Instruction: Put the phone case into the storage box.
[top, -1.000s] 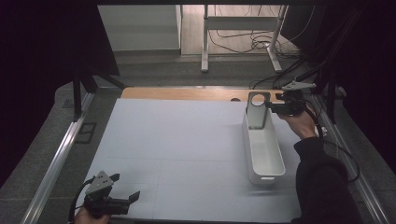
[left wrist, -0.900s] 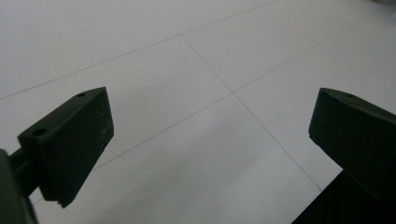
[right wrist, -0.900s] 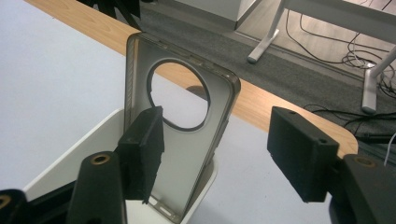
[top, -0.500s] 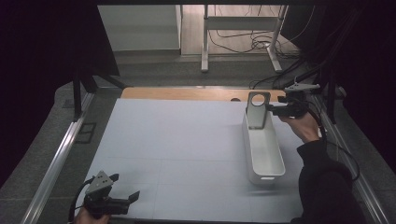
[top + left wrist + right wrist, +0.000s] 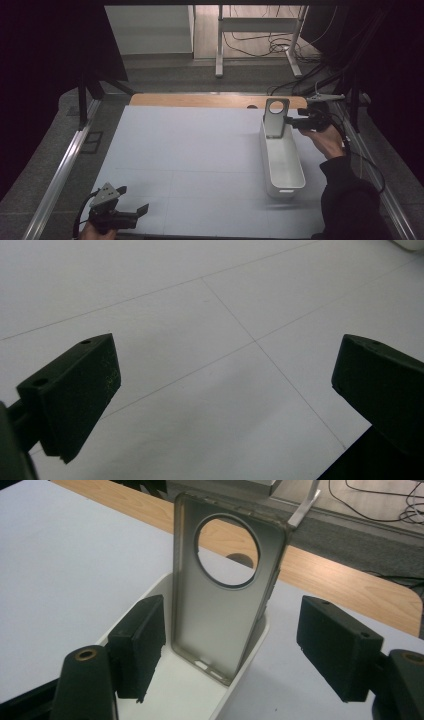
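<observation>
Looks light, thin and springy — phone case (image 5: 223,592) propped upright at far end of white bin (image 5: 281,161), right gripper (image 5: 295,121) just opening, clear of it — best retaken by side edges.

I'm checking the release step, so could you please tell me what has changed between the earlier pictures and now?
The right gripper has just been opening its jaws; they now stand clear of the phone case on both sides, and it leans upright in the white bin. The left gripper, bin and case stayed put.
</observation>
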